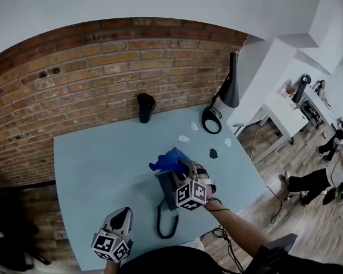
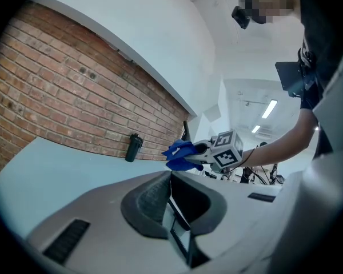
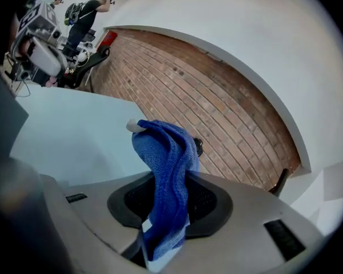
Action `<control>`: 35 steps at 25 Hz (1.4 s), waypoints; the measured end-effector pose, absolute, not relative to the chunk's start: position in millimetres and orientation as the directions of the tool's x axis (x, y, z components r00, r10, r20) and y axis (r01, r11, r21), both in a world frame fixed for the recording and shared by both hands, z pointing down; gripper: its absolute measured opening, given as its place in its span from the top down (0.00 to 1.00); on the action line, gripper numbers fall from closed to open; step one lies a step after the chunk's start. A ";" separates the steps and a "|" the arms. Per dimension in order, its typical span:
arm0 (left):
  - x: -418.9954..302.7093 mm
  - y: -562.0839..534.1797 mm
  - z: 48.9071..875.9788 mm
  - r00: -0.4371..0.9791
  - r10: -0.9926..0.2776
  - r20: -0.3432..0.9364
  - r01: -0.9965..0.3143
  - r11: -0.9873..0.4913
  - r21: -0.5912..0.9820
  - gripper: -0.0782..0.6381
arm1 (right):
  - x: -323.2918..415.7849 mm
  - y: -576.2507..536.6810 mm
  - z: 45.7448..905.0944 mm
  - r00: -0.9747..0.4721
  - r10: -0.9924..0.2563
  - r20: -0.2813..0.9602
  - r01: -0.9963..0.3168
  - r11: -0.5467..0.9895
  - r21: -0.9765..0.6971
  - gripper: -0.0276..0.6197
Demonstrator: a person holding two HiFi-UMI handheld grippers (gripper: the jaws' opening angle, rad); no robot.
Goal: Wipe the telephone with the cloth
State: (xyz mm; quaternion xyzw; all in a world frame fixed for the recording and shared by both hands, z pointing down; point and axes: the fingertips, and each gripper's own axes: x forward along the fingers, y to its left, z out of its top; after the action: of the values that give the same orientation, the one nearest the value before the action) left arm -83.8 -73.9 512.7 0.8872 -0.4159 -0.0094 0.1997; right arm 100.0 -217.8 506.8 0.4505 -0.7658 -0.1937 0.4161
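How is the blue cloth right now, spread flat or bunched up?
Bunched up: the blue cloth stands in crumpled folds, clamped between the jaws of the right hand-held gripper.

Pale blue bench [image 1: 97, 164]. Black flask [image 1: 144, 108] at 12 o'clock. Lamp [image 1: 212, 119] at 2. White scraps [image 1: 184, 138], small dark item [image 1: 213, 153] at 3. Telephone [image 1: 170, 188] at 5.

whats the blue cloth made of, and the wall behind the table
The blue cloth, pinched in the right gripper, looks like terry or microfibre: matte, fine looped weave, limp folds. The wall is bare red brick with pale mortar joints, rough and matte.
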 end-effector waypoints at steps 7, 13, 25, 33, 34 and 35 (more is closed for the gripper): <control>-105.1 -81.6 513.5 0.611 -0.777 0.156 -0.763 -0.524 0.378 0.88 | 94.5 -226.8 546.5 -0.210 -0.824 0.526 -0.447 0.559 0.698 0.76; -115.9 -84.3 520.1 0.586 -0.793 0.163 -0.776 -0.493 0.393 0.88 | 91.0 -226.8 579.0 -0.207 -0.776 0.596 -0.418 0.621 0.664 0.76; -134.4 -89.9 529.4 0.543 -0.819 0.183 -0.797 -0.434 0.421 0.88 | 80.2 -217.9 636.3 -0.196 -0.629 0.752 -0.359 0.760 0.542 0.76; -130.2 -89.6 536.4 0.557 -0.807 0.198 -0.789 -0.439 0.431 0.88 | 79.7 -214.6 650.3 -0.170 -0.522 0.836 -0.370 0.820 0.437 0.76; -128.6 -89.8 537.4 0.561 -0.803 0.200 -0.787 -0.443 0.429 0.88 | 79.6 -214.1 651.8 -0.171 -0.509 0.843 -0.370 0.827 0.424 0.76; -126.5 -90.3 538.2 0.567 -0.799 0.203 -0.786 -0.450 0.425 0.88 | 79.1 -213.9 652.9 -0.171 -0.500 0.849 -0.363 0.833 0.417 0.76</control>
State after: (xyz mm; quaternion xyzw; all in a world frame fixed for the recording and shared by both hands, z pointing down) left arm -126.5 -90.3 538.2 0.8513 -0.4653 -0.0135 0.2422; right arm 79.1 -213.9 652.9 0.2829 -0.7629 -0.0591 0.5783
